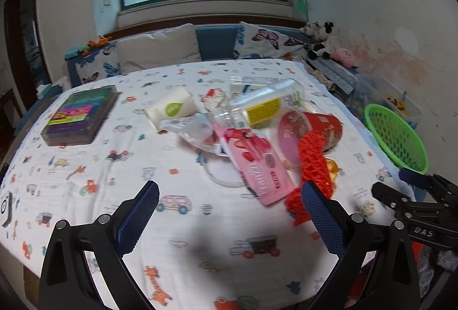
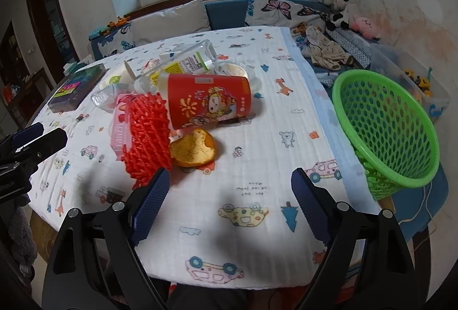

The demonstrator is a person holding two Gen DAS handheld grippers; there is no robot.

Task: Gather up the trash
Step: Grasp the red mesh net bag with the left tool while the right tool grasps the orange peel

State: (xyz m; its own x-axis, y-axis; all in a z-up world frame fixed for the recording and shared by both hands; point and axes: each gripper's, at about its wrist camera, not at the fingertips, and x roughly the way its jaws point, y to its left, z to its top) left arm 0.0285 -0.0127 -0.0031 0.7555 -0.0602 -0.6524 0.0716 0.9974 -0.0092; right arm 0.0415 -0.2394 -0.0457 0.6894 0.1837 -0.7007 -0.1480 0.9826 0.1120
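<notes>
My right hand-held gripper (image 2: 229, 181) gapes empty; the peel (image 2: 193, 148) at frame centre looks light and floppy, so I'd pinch its rim.

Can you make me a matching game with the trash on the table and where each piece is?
Things:
1. red foam fruit net
2. orange peel
3. white paper cup with a green leaf
4. green plastic mesh basket

Places:
A. at the table's right edge
B. lying on its side left of the pile
C. draped over the pink packet
D. in front of the red paper tub

Pairs: 1-C, 2-D, 3-B, 4-A
</notes>
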